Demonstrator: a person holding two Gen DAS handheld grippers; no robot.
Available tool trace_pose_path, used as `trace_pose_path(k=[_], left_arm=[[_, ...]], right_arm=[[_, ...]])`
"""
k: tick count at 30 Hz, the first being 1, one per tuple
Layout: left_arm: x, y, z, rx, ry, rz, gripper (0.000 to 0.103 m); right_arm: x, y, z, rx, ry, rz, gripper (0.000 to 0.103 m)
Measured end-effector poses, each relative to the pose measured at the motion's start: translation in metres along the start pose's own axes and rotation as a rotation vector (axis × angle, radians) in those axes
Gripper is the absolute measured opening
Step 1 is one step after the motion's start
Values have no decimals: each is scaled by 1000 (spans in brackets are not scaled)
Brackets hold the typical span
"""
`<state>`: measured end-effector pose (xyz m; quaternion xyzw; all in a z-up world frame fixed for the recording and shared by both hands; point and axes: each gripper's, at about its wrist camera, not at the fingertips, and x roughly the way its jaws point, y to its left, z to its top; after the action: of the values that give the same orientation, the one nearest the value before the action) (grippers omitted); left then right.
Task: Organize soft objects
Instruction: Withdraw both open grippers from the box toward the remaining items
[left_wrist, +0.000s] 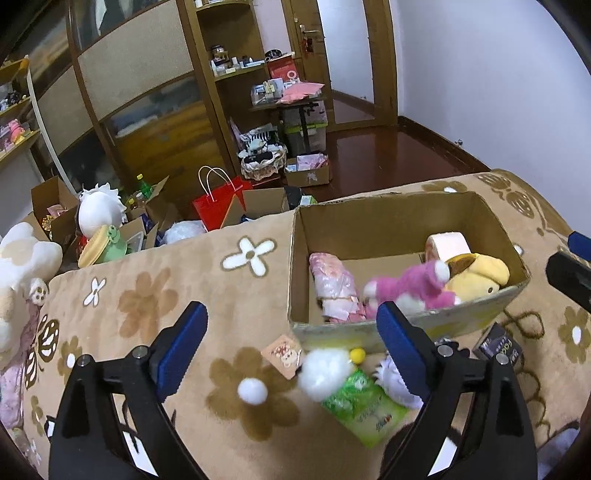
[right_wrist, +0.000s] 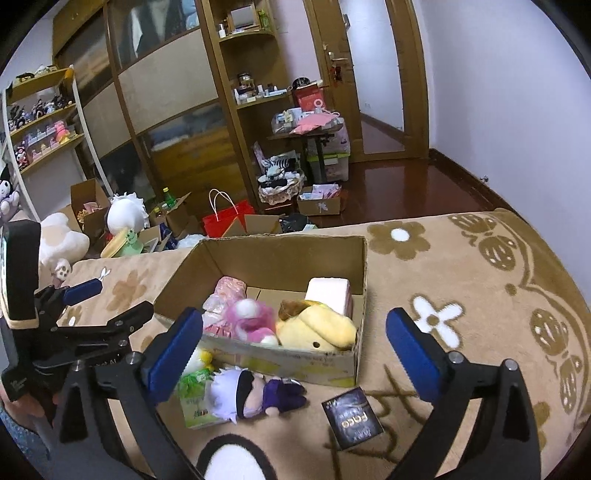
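Left wrist view: left gripper (left_wrist: 291, 332) spread wide, empty, over white pom-pom toy (left_wrist: 325, 373) beside cardboard box (left_wrist: 406, 328); right gripper (right_wrist: 293, 341) also wide apart, nothing btwn fingers.

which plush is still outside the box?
The white-haired doll in purple, lying on the blanket before the cardboard box. The pink and yellow plushes are inside.

Pink plush (right_wrist: 246, 320) and yellow plush (right_wrist: 317, 328) lie inside cardboard box (right_wrist: 280, 254).

Left tongs (left_wrist: 291, 350) and right tongs (right_wrist: 293, 352) both gape wide, holding nothing.
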<state>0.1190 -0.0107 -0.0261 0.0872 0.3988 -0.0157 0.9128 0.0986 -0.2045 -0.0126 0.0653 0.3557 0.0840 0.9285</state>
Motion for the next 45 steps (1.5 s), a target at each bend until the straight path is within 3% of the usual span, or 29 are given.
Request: trace_pose_path(k=[14, 36, 45], left_arm=[[-12, 13, -12, -37, 110, -48, 94], [56, 2, -21, -32, 264, -80, 94], [88, -5, -29, -15, 342, -60, 94]], right_arm=[[-26, -5, -22, 7, 46, -44, 103], [36, -36, -54, 104, 204, -116, 103], [62, -47, -63, 124, 262, -121, 103]])
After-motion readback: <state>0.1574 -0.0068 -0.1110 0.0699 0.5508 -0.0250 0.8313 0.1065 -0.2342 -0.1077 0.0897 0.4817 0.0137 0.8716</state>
